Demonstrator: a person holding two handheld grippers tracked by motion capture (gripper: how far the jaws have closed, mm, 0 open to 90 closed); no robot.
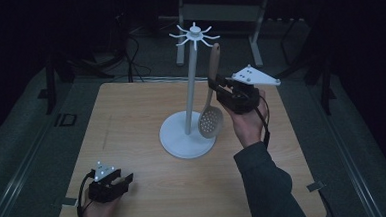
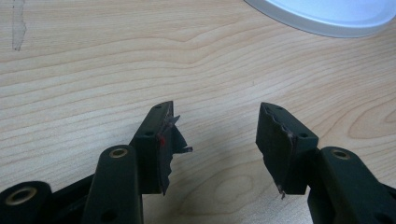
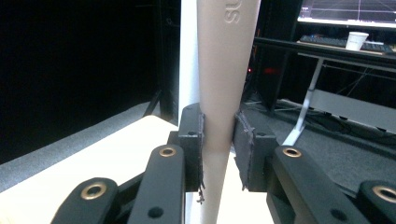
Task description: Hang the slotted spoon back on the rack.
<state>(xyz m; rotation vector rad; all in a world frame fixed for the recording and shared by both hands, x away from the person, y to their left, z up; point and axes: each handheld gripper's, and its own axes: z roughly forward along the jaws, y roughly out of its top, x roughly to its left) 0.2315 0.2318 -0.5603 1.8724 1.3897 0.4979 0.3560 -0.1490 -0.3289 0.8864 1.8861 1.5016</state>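
A white hook stand (image 1: 190, 88) rises from a round base (image 1: 180, 139) at the middle of the wooden table (image 1: 131, 121); its top carries a ring of hooks (image 1: 194, 36). A tan slotted spoon (image 1: 212, 95) hangs upright beside the pole, bowl down, above the base. My right gripper (image 1: 216, 85) is shut on the spoon's handle (image 3: 223, 88), with the white pole just behind it. My left gripper (image 1: 122, 180) rests on the table near the front left corner, open, with bare wood between its pads (image 2: 275, 144).
The stand's base edge (image 2: 327, 16) shows at the top right of the left gripper view. Dark floor, cables and a metal frame (image 1: 221, 12) lie beyond the table. A desk with a monitor and a paper cup (image 3: 357, 41) stands far off.
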